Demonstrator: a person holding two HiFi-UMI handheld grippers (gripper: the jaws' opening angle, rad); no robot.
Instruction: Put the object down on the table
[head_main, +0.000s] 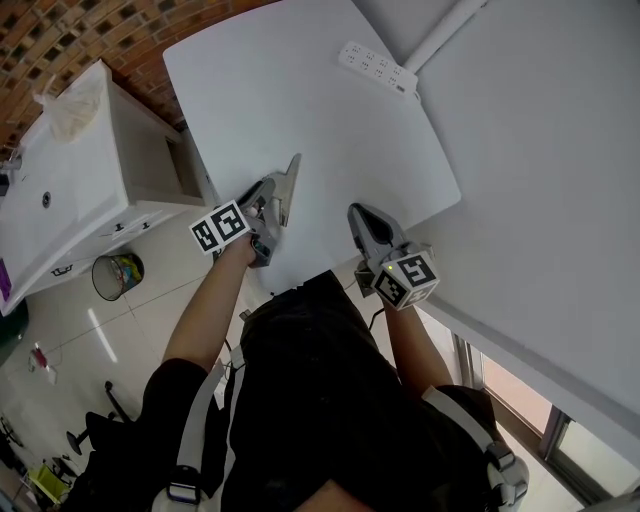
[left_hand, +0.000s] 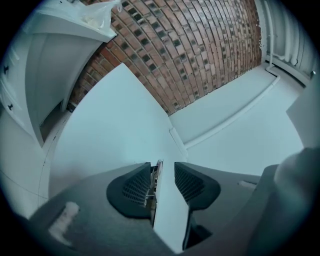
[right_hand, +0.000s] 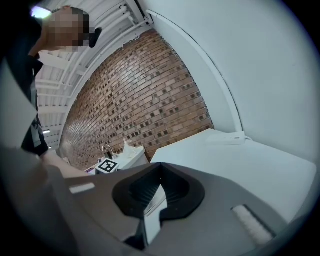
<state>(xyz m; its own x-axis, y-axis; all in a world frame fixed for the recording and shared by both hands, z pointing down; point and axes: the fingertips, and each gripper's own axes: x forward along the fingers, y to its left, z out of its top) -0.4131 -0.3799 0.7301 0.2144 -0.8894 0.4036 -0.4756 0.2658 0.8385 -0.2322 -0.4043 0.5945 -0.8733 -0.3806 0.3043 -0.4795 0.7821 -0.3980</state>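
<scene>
A thin flat white plate (left_hand: 167, 210) with a metal-looking edge stands on edge between the jaws of my left gripper (left_hand: 162, 167). It lies against the left pad (left_hand: 135, 187), and a gap shows between it and the right pad (left_hand: 192, 185), so the gripper is open. In the head view the left gripper (head_main: 283, 190) hangs low over the near left part of the white table (head_main: 300, 90). My right gripper (head_main: 358, 212) is over the table's near edge. Its pads meet at the tips (right_hand: 160, 167), and I see nothing held in them.
A white power strip (head_main: 378, 68) lies at the table's far right corner. Left of the table stands a white cabinet (head_main: 70, 190) with a plastic bag (head_main: 70, 110) on top. A bin (head_main: 117, 273) sits on the floor below. A brick wall lies beyond the table.
</scene>
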